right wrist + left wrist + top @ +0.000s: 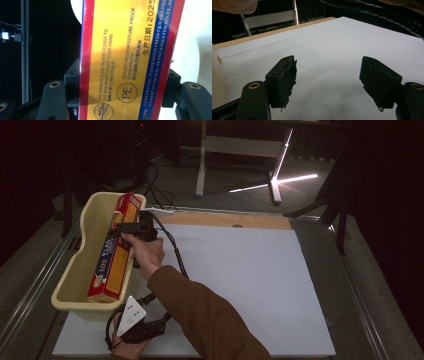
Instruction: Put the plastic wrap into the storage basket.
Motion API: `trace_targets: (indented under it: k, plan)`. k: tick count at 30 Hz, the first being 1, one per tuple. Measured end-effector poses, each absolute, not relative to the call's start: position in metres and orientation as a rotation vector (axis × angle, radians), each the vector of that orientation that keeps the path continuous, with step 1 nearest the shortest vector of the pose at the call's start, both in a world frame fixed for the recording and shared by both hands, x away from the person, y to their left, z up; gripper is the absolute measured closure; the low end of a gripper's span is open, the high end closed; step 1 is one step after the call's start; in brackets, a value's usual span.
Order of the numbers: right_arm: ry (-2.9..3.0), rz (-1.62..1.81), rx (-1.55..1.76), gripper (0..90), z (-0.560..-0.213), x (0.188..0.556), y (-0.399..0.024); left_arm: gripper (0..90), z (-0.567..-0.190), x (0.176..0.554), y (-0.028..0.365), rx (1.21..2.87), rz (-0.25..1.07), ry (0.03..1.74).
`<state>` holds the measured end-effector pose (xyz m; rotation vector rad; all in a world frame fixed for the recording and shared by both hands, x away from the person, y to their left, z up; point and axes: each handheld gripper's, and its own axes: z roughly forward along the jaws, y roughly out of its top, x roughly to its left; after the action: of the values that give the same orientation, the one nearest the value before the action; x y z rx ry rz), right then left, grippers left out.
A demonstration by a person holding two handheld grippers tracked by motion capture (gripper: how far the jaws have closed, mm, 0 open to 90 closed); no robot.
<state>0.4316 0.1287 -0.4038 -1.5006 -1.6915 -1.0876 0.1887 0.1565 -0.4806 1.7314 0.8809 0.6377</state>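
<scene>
A long red and yellow box of cling film [112,265] lies lengthwise in a beige plastic tub [75,270] at the table's left. Its far end sticks up past the tub's far rim. My right gripper [125,227] reaches across from the right and is shut on the box's upper part. In the right gripper view the printed box [125,37] stands between the two jaws of the right gripper [122,72], touching both. My left gripper [159,324] rests low near the table's front edge, beside the tub's near corner. The left gripper [328,65] is open over bare white surface.
A white sheet [240,280] covers most of the table, with a wooden strip [225,220] along its far edge. The right forearm in a brown sleeve [210,320] crosses over the front left of the sheet. A white table frame [202,165] stands on the floor behind.
</scene>
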Motion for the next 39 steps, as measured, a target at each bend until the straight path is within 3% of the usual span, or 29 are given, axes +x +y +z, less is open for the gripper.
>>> trace_targets:
  k: [12,14,24,39]
  plan:
    - [-1.734,-1.060,-1.533,32.0,-0.405,0.434,0.127,29.4,-0.481,0.189,0.157,1.733,0.637,0.881]
    - [-1.736,-1.061,-1.530,35.6,-0.405,0.437,0.123,29.0,-0.481,0.189,0.156,1.735,0.638,0.883]
    - [-1.793,-1.097,-1.482,37.0,-0.389,0.439,0.099,28.9,-0.481,0.190,0.156,1.737,0.639,0.886]
    - [-2.357,-1.213,-1.141,37.9,-0.374,0.414,0.068,28.9,-0.482,0.190,0.153,1.752,0.641,0.876]
